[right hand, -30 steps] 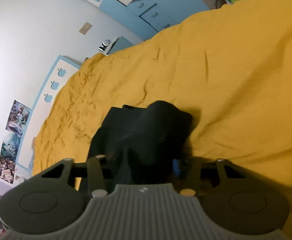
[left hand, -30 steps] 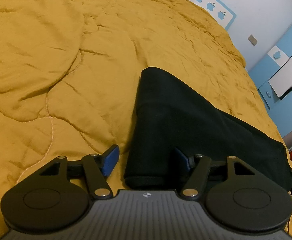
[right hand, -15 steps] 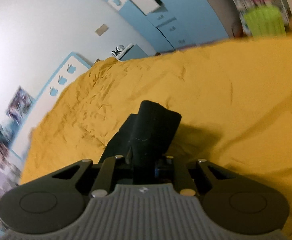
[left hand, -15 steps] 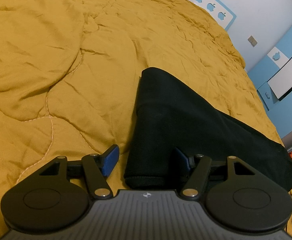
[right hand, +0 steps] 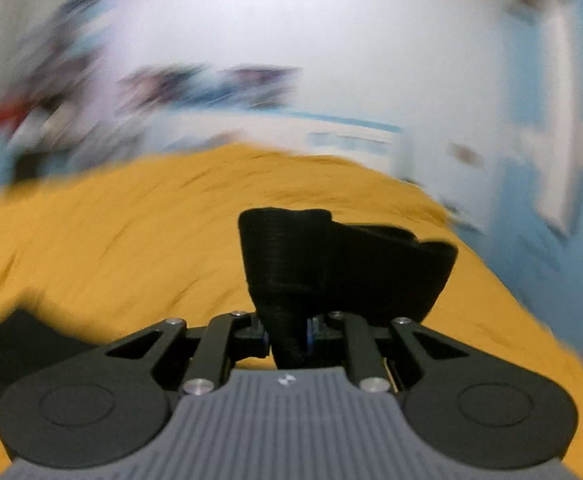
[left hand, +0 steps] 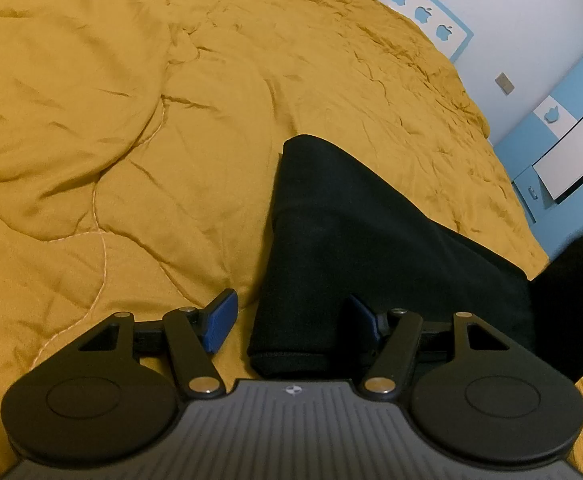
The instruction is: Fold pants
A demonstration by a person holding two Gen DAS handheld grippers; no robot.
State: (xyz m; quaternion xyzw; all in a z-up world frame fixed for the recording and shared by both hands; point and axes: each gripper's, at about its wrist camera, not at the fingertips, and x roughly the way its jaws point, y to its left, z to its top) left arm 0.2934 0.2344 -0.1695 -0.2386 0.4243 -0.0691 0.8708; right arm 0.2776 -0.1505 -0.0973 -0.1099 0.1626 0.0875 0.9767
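Black pants (left hand: 355, 240) lie folded lengthwise on a mustard yellow quilt (left hand: 131, 120), running from the near edge toward the right. My left gripper (left hand: 291, 320) is open, its blue pads either side of the near hem, with the right pad resting on the cloth. My right gripper (right hand: 287, 336) is shut on the pants' ribbed end (right hand: 315, 264), which it holds lifted above the quilt (right hand: 131, 248). The lifted cloth also shows as a dark blurred shape at the right edge of the left wrist view (left hand: 579, 272).
The quilt covers a wide bed. A white wall with a blue apple-pattern border (left hand: 423, 12) lies beyond its far side. Blue and white cabinets (left hand: 563, 136) stand at the right. The right wrist view is heavily blurred by motion.
My right gripper closed on the pants' end, lifted it off the quilt and swung fast, so the view now faces the wall. My left gripper has stayed open and still.
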